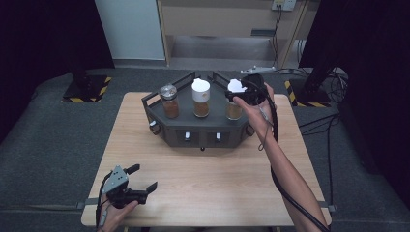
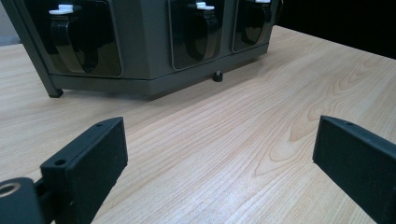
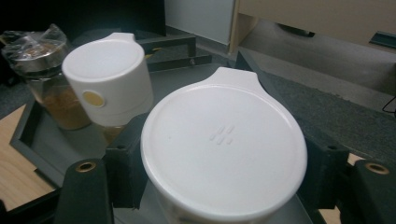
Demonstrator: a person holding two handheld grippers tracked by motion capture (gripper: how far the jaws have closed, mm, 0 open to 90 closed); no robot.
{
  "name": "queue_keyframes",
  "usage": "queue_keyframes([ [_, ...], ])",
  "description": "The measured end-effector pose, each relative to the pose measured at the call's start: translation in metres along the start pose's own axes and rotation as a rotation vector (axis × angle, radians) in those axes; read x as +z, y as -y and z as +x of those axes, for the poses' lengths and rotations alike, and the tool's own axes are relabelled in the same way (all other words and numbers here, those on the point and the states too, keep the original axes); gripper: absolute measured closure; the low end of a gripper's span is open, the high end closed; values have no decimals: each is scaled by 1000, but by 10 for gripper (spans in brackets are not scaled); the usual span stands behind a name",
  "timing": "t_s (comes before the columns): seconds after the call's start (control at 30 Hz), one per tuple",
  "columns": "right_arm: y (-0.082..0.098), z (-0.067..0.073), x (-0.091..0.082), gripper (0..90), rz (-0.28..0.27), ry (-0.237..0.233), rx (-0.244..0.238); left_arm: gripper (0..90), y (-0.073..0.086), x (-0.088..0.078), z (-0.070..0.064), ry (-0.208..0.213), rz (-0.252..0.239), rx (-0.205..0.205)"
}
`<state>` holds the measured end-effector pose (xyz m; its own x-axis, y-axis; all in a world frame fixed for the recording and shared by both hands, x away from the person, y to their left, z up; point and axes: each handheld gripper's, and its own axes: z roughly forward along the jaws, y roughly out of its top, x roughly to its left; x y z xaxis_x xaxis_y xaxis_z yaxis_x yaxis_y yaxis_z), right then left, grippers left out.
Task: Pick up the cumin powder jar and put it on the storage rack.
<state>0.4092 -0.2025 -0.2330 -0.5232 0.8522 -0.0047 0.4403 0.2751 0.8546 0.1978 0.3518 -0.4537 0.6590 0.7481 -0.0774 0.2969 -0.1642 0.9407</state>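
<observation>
The right tongs pinch the white lid of a jar at the right end of the dark rack, which stands at the table's far edge. The white-capped jar stands mid-rack and the metal-capped jar at its left end. The left tongs rest spread and empty near the table's near left corner.

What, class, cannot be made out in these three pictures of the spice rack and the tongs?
- White-lidded jar: its contents, hidden under the lid in the right gripper view; in the high view the right tongs and hand cover it.
- Rack: its top and jars, cut off by the upper edge of the left gripper view.
- Left tongs: open; body cut off by the lower edge of the left gripper view.
</observation>
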Motion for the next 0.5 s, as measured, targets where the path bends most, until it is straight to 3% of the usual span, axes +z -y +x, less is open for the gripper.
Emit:
queue_keyframes([
  [0.5,0,-2,24,308,14,53,24,22,0,0,0,0,0,-1],
])
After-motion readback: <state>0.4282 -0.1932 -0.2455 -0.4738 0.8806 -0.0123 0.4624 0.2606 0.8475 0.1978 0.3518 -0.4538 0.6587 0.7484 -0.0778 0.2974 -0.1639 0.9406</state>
